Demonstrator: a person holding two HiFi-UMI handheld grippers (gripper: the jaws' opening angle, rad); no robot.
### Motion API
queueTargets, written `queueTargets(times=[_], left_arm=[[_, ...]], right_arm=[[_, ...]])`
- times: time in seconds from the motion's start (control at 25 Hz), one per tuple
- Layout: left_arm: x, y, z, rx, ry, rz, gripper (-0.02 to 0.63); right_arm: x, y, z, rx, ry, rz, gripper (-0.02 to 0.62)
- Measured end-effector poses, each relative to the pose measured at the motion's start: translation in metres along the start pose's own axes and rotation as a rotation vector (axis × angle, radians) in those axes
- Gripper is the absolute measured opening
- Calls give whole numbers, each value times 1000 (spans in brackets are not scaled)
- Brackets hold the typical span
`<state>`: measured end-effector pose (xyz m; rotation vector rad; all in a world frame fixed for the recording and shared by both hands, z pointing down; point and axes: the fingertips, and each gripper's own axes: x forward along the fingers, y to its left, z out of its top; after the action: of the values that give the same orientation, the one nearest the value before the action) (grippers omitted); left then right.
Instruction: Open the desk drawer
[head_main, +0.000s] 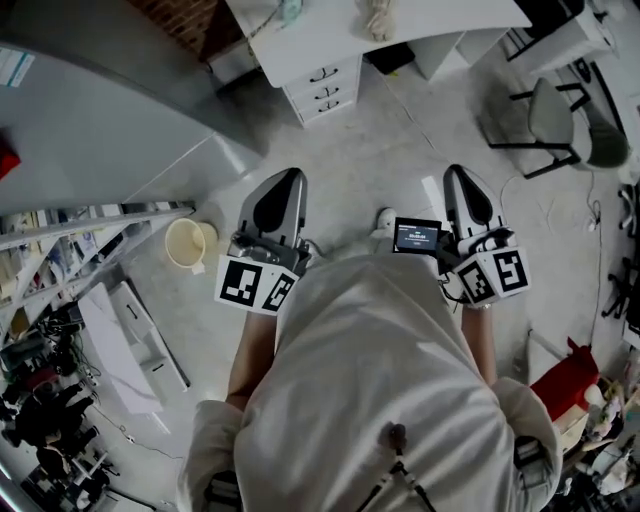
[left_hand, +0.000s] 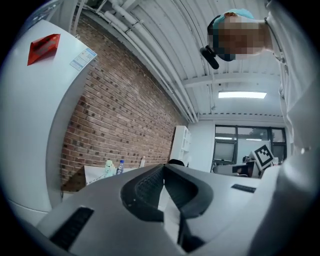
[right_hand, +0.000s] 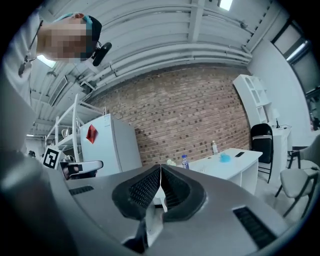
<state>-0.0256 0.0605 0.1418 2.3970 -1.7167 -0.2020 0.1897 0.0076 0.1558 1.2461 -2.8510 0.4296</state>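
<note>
The left gripper (head_main: 291, 178) and the right gripper (head_main: 459, 173) are held level over the floor, each with its jaws pressed together on nothing. The drawers (head_main: 324, 88) sit shut under the white worktop (head_main: 300, 45) — well apart from both.

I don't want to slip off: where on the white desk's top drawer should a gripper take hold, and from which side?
Probably the small dark handle at the middle of the top drawer front, approached head-on from the floor in front of the desk: it alone stands out from the flat face. Its exact shape is too small to tell.
</note>
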Motion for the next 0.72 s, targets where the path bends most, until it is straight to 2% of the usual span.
queueTargets(times=[0.2,0.44,0.72], left_arm=[[38,-22,-1,15,-22,97,8],[60,-32,-7,16,-38,229,8],[66,-19,-24,-6,-11,311,8]], right_arm=[[20,-48,18,-19,24,107,28],[41,-83,22,-40,66,237,28],[76,-100,10,-36,114,290,28]])
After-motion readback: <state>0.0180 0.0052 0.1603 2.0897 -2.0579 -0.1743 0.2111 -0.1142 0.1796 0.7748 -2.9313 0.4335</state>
